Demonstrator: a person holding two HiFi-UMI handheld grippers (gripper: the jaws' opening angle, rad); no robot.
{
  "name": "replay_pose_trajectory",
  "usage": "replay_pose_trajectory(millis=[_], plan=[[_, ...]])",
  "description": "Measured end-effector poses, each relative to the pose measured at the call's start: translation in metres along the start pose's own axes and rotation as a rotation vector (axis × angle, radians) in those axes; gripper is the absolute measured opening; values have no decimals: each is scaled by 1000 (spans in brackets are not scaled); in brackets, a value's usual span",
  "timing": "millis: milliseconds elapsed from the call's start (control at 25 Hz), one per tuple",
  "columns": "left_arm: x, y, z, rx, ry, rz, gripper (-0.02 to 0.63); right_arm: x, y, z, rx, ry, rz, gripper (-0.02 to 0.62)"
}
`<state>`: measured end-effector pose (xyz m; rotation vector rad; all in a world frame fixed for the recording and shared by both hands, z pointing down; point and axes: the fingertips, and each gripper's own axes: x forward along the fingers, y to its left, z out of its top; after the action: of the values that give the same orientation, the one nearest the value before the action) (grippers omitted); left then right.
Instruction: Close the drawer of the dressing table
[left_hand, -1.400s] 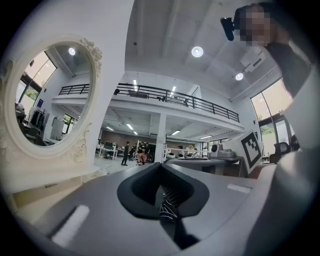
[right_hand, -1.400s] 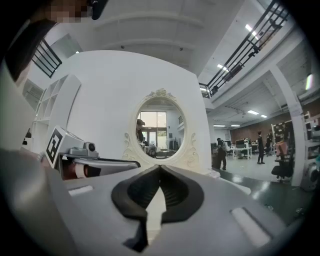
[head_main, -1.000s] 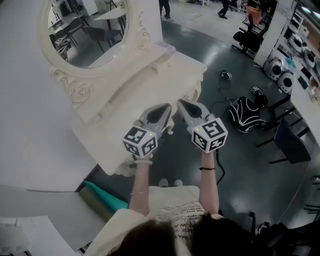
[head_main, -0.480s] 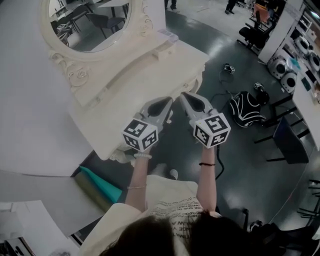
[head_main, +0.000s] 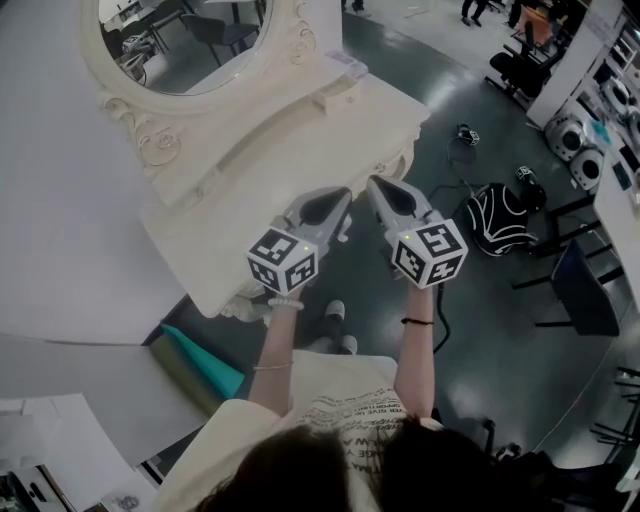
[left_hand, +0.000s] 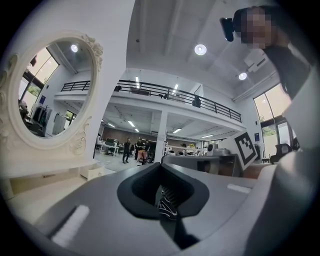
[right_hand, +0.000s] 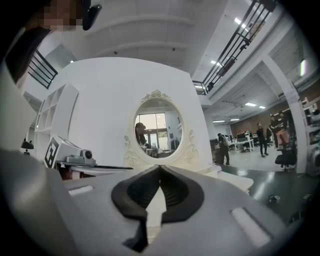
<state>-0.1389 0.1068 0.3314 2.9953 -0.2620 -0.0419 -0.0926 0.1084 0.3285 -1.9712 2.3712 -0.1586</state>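
Left claw (head_main: 340, 203) and right claw (head_main: 374, 186): both pressed together, empty, tips at the front edge of the dressing table (head_main: 300, 135), 5 o'clock from its mirror (head_main: 180, 40). The drawer front is hidden under the top. Risk: uneven pushing could skew and jam the drawer.

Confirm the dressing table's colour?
Cream white, carved trim. The dressing table shows best in the head view.

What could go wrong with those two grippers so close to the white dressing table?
1. The left gripper and right gripper both have shut jaws, so only narrow tips point at the dressing table. In a push they might slip off its curved front edge or scratch the cream paint.
2. The two grippers sit very close side by side, so they could knock into each other.
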Motion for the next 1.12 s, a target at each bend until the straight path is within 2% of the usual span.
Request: replay_pose_trajectory(millis=[160, 560, 880, 1120], plan=[[11, 16, -4, -12, 5, -3, -2, 13, -14, -1, -8, 2, -28, 3], [43, 61, -14, -24, 43, -16, -2, 58, -42, -12, 7, 32, -26, 3], [69, 102, -11, -24, 38, -18, -2, 97, -65, -18, 9, 45, -18, 3], [87, 120, -5, -16, 31, -22, -2, 108, -87, -15, 13, 44, -47, 3]])
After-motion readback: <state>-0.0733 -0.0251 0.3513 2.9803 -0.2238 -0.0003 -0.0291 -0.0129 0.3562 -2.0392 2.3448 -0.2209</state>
